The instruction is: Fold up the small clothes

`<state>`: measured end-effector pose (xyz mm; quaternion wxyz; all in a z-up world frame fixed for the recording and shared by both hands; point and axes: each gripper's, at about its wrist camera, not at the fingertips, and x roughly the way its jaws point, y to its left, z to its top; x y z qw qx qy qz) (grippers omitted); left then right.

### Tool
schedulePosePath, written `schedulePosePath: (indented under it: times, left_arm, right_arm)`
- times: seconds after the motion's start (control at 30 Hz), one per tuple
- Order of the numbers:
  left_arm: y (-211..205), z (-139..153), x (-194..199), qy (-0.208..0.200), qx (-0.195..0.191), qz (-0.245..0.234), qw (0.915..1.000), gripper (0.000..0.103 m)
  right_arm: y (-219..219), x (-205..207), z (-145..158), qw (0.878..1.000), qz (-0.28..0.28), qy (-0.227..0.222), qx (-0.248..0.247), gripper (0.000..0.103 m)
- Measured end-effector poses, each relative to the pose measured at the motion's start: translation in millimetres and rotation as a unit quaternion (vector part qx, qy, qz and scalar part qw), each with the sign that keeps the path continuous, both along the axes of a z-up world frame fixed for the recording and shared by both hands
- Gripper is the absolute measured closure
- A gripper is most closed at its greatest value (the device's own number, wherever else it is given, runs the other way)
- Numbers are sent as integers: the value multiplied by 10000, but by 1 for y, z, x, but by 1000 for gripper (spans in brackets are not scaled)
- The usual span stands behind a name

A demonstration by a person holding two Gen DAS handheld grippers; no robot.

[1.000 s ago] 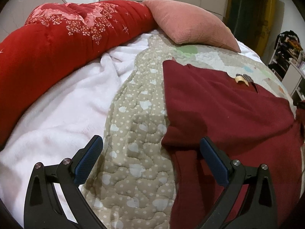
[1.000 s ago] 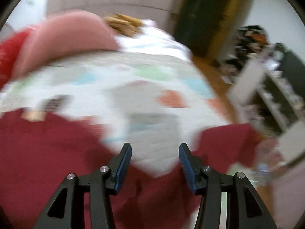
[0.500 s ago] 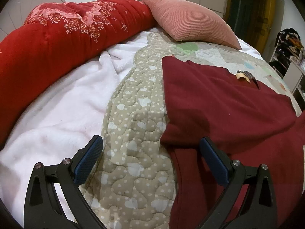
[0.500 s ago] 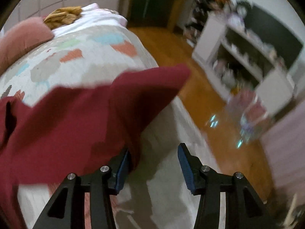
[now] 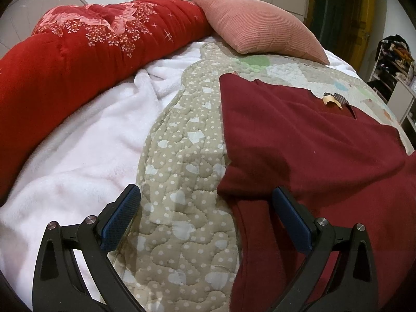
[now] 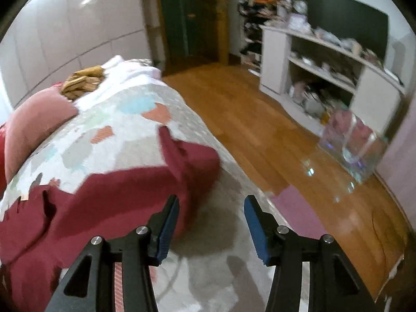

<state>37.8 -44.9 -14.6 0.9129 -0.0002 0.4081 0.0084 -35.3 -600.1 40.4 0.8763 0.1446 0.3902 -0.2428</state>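
Observation:
A dark red sweater (image 5: 312,161) lies spread flat on the quilted bed cover (image 5: 187,156), its collar label at the far right. My left gripper (image 5: 205,208) is open and empty, hovering over the sweater's left edge near the fold of a sleeve. In the right wrist view the same sweater (image 6: 104,195) shows with its right sleeve (image 6: 189,156) lying rumpled near the bed's edge. My right gripper (image 6: 210,221) is open and empty, just right of the sleeve, its left finger close to the cloth.
A red floral duvet (image 5: 78,52) and a pink cushion (image 5: 260,26) line the bed's far side, beside a white fleece blanket (image 5: 78,150). Right of the bed are wooden floor (image 6: 260,130), a white shelf unit (image 6: 325,72) and a clear box (image 6: 356,143).
The right gripper swung right along the sweater to the sleeve at the bed's edge; the sleeve end now lies bunched. The left gripper barely moved.

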Motion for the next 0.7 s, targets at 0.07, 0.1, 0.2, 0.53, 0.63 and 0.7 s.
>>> schedulePosePath:
  times: [0.07, 0.1, 0.2, 0.53, 0.63, 0.7]
  left_arm:
    - [0, 3, -2, -69, -8, -11, 10000, 1]
    - [1, 6, -4, -136, -12, -28, 9999, 1]
    - [-1, 17, -11, -356, -97, -142, 9992, 1]
    - [-21, 42, -15, -171, -861, -712, 9936, 1]
    - [-32, 56, -9, 14, -1480, -1052, 9834, 1]
    - [-40, 63, -2, 54, -1528, -1199, 9809, 1]
  right_arm:
    - [9, 19, 0, 9993, 255, 116, -251, 43]
    - [12, 31, -2, 9986, 351, 185, -348, 43]
    - [6, 59, -12, 9977, 472, 235, -420, 43]
    - [-44, 52, 0, 9925, 329, -656, 979, 96]
    - [-39, 40, 34, 9758, 672, -1369, 1564, 96]
    - [-24, 43, 58, 9652, 989, -1710, 1714, 96]
